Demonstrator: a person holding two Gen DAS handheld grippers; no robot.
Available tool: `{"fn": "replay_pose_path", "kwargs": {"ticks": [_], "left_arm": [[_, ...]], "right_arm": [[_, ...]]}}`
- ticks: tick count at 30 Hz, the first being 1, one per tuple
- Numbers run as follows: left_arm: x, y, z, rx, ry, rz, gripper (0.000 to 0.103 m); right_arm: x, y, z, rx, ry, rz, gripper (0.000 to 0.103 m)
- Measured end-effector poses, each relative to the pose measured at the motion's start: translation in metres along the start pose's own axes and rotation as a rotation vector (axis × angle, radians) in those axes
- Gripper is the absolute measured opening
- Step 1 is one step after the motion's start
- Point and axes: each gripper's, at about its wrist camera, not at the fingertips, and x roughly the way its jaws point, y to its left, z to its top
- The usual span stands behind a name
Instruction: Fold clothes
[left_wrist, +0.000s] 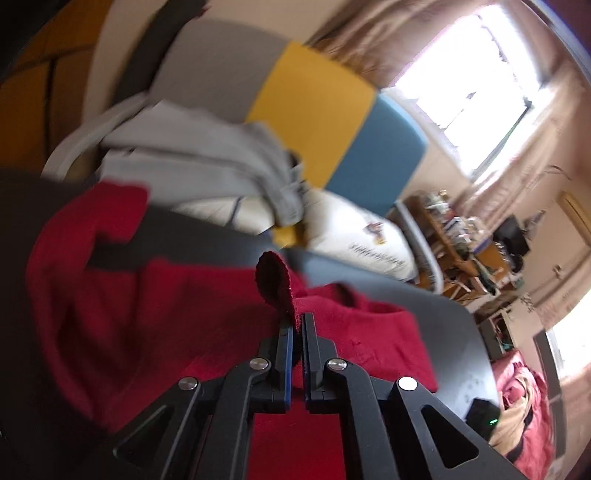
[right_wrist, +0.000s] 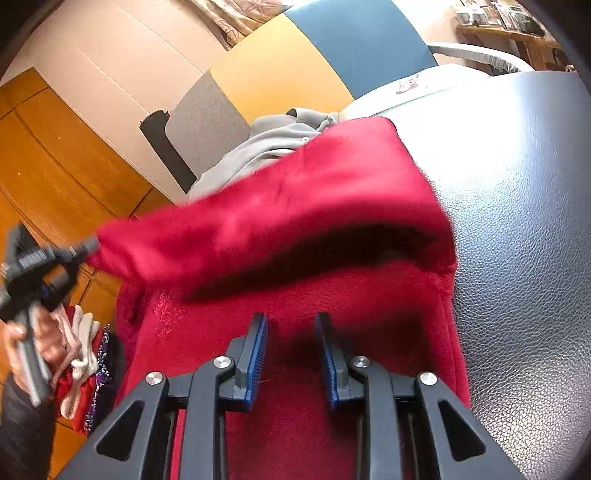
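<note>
Left gripper (left_wrist: 297, 321): jaws pinched together on a small tab of the red garment (right_wrist: 295, 221), carrying one flap up and across.
Right gripper (right_wrist: 291, 325): jaws apart, holding nothing, hovering low over the garment's near part.
Red garment: spread on the dark leather surface (right_wrist: 517, 221), its far end reaching the far edge beside a grey garment (right_wrist: 266, 144).
Slip risk: that pinch looks thin; a quick pull could tug the tab free and the flap would drop crooked.
Drag risk: nothing pins the lower layer, so the whole garment may slide along.
Snag risk: flap could catch the grey garment.
</note>
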Motion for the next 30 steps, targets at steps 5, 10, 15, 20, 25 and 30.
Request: {"fn": "replay_pose_path", "kwargs": {"ticks": [5, 10, 15, 20, 25, 30], "left_arm": [[0.024, 0.038, -0.028, -0.049, 0.060, 0.078, 0.004], [0.041, 0.064, -0.047, -0.105, 0.113, 0.124, 0.004], [0.050, 0.069, -0.054, -0.135, 0.122, 0.107, 0.004], [0.053, 0.067, -0.051, -0.132, 0.133, 0.090, 0.004], [0.044, 0.064, -0.043, -0.153, 0.120, -0.006, 0.004], [0.047, 0.071, -0.045, -0.163, 0.130, 0.004, 0.004]], "right_arm": [[0.002, -0.002, 0.002, 0.008, 0.001, 0.008, 0.027], [0.002, -0.005, 0.006, 0.012, 0.004, 0.014, 0.027], [0.001, -0.003, 0.007, 0.006, 0.012, 0.002, 0.027], [-0.007, 0.012, 0.004, -0.049, 0.031, -0.043, 0.027], [-0.008, 0.002, 0.002, 0.101, 0.030, 0.046, 0.032], [-0.011, -0.036, 0.003, 0.449, -0.118, 0.209, 0.045]]}}
